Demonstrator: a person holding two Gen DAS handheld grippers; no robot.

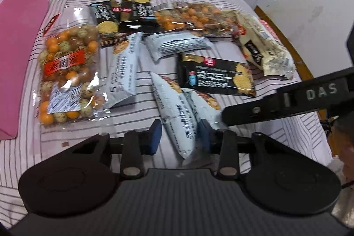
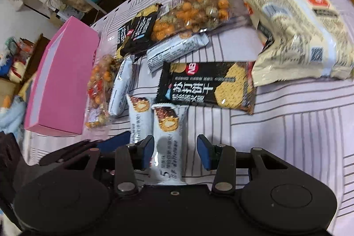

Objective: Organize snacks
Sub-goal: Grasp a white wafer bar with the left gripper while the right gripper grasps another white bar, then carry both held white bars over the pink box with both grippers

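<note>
Both grippers point(image 1: 179, 135) point(image 2: 175, 152) gape, each straddling a pale-blue snack bar point(image 1: 177, 116) point(image 2: 168, 136) lying lengthwise away from it.

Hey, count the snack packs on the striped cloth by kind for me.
Pale blue bars: 4
Black cracker packs: 3
Clear bags of coated nuts: 2
Cream bags: 1 sure, pile unclear
Total: 10 at least
</note>
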